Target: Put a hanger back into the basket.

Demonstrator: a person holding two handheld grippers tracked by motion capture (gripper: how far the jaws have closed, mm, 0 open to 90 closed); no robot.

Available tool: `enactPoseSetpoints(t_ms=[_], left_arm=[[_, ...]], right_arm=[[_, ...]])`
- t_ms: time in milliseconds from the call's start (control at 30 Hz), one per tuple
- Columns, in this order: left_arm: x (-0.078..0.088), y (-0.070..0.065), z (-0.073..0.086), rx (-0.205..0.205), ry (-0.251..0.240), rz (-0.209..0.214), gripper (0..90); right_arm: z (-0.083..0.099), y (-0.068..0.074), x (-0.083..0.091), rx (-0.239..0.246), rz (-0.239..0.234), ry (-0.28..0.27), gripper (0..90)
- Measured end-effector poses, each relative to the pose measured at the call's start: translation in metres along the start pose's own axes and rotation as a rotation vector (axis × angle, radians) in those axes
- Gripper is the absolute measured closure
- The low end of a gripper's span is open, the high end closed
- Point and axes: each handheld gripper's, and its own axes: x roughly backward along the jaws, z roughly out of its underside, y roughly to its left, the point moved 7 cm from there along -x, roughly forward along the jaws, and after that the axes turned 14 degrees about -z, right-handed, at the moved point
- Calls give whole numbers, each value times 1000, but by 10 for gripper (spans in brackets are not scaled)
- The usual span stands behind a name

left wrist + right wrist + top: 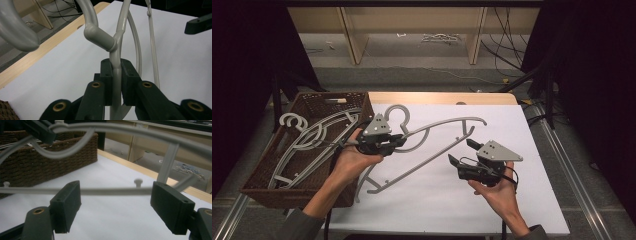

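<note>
White-covered table (492,200) is carrying a wicker basket (262,192) of hangers. Over it we are lifting one grey hanger (432,160), long axis slanting left-to-right; left hand-held gripper (116,82) is clamped below its hook, right hand-held gripper (116,210) is gaping just before its lower bar.
</note>
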Motion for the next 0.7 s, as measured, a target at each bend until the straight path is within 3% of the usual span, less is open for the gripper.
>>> enactPoseSetpoints(t_ms=[333, 467, 700], left_arm=[[17, 8, -20, 14, -8, 11, 813], [23, 19, -30, -10, -16, -27, 813], [33, 42, -34, 27, -25, -50, 813]], right_arm=[[9, 6, 3, -7, -13, -5, 253], [10, 9, 3, 3, -22, -21, 249], [14, 12, 4, 5, -30, -13, 248]])
